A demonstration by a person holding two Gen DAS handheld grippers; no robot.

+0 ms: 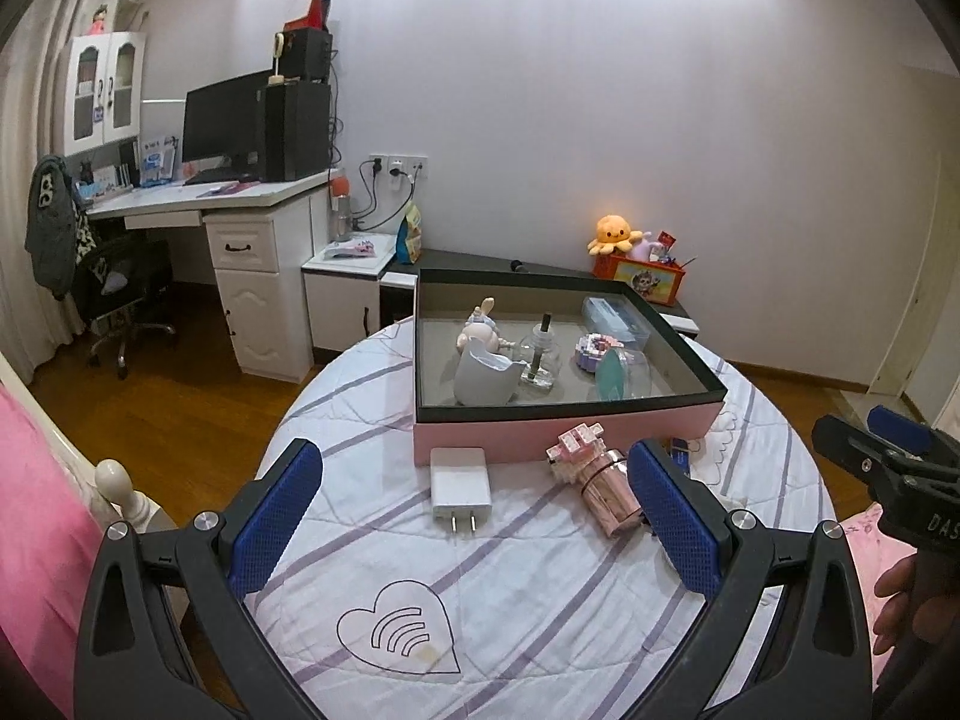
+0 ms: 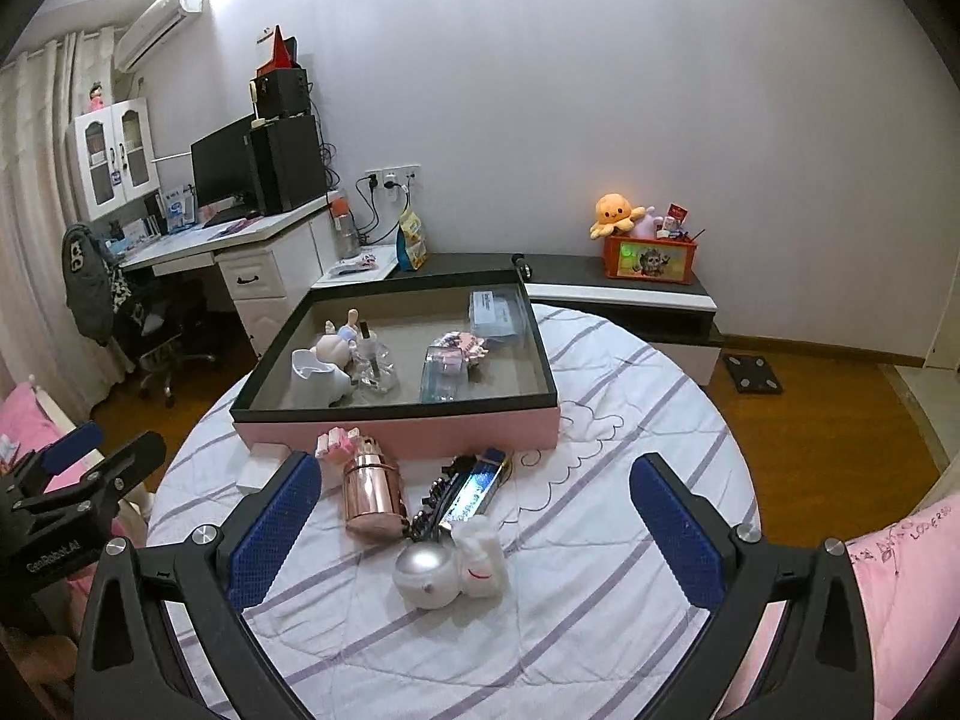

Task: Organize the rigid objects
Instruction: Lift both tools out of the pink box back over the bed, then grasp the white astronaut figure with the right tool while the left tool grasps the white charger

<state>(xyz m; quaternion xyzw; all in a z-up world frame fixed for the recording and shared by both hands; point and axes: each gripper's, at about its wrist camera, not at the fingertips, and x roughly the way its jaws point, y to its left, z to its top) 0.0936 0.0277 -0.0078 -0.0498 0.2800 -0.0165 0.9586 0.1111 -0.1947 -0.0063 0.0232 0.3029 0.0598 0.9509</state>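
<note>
**Operator:** Why did the pink box [image 1: 564, 429] sit at the far side of the round table [image 1: 540, 600]?

**Technician:** It served as the collection tray. It already held a white cup [image 1: 483, 381], a figurine [image 1: 480, 330], a glass bottle [image 1: 540, 360], a clear container [image 1: 624, 375] and a flat pack [image 1: 615, 315]. Placed there, it left the near half of the table free as a staging area for both tools.

**Operator:** What remained outside it?

**Technician:** The white charger [image 1: 459, 486] lay plug-end toward the camera, just beside the box wall. The rose-gold canister [image 2: 372, 498] lay on its side near a pink block toy [image 2: 339, 441], a black hair clip [image 2: 435, 495], a blue foil packet [image 2: 477, 489], a silver ball [image 2: 427, 573] and a small white piece [image 2: 480, 552]. Judging by this, the task was partly done.

**Operator:** State of the tools?

**Technician:** The left gripper [image 1: 474, 525] was spread wide and empty, with the charger lying between its fingers' line of approach. The right gripper [image 2: 477, 534] was likewise spread and empty, aimed over the silver ball cluster. Each tool likely covered its own side to avoid crossing.
</note>
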